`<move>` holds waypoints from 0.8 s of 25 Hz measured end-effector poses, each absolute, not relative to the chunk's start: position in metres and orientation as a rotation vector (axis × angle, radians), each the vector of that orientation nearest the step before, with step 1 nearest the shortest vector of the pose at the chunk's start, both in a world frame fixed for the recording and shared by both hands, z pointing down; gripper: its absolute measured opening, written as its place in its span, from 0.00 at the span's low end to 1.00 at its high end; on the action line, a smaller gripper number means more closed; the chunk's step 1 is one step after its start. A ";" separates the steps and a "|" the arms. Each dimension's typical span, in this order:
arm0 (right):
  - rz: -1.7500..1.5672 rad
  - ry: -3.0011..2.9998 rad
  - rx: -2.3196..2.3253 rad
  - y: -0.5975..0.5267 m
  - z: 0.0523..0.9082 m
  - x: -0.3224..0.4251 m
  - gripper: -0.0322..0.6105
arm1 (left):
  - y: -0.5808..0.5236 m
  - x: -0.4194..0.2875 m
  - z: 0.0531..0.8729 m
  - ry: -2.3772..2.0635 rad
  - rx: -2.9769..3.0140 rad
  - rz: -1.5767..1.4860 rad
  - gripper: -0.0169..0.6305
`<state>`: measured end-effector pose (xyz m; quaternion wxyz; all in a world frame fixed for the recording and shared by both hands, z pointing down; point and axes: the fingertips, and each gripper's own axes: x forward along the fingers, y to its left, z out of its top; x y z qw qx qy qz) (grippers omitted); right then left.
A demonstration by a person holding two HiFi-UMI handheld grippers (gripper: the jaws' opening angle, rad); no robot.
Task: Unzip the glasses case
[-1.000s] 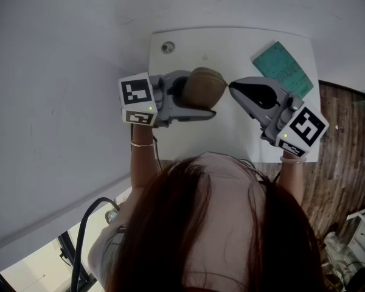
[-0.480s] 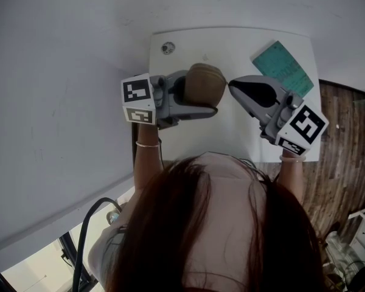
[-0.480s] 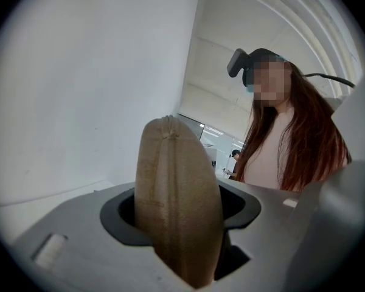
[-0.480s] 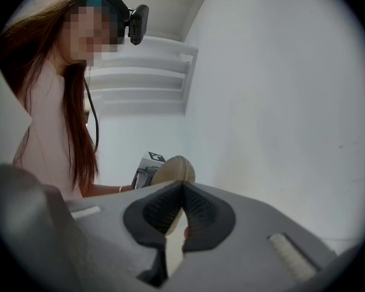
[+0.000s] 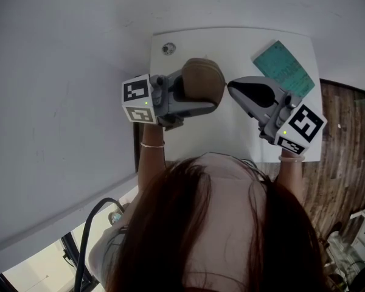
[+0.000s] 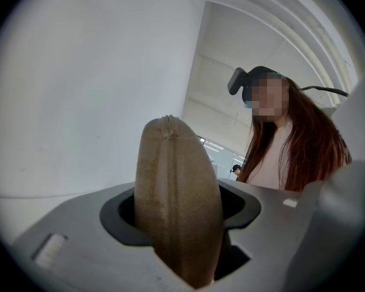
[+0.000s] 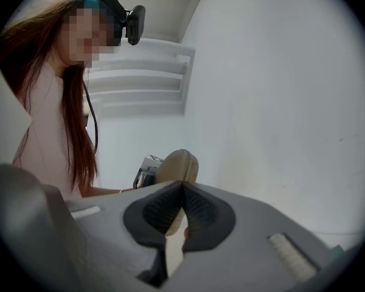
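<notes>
The fingers of the left gripper clamp a tan, oval fabric glasses case, its seamed edge turned back along them. The fingers of the right gripper, pressed together on nothing, point at 9 o'clock toward the case, just beside it but apart. That leaves the right free for the zip pull, which no view shows clearly. Both hover over the white counter. Against a second ago, the case sits slightly nearer 12 o'clock; the right gripper barely differs.
</notes>
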<state>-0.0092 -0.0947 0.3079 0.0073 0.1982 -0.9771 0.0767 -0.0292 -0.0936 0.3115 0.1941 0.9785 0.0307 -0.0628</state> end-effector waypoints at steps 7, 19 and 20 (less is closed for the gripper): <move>0.249 -3.053 0.616 -0.093 0.309 -0.009 0.05 | -0.095 -0.029 0.309 0.074 2.733 -0.212 0.48; 0.268 -3.044 0.598 -0.093 0.315 -0.014 0.05 | -0.104 -0.037 0.301 0.033 2.699 -0.331 0.48; 0.268 -3.042 0.595 -0.093 0.316 -0.015 0.05 | -0.105 -0.039 0.301 0.031 2.693 -0.348 0.48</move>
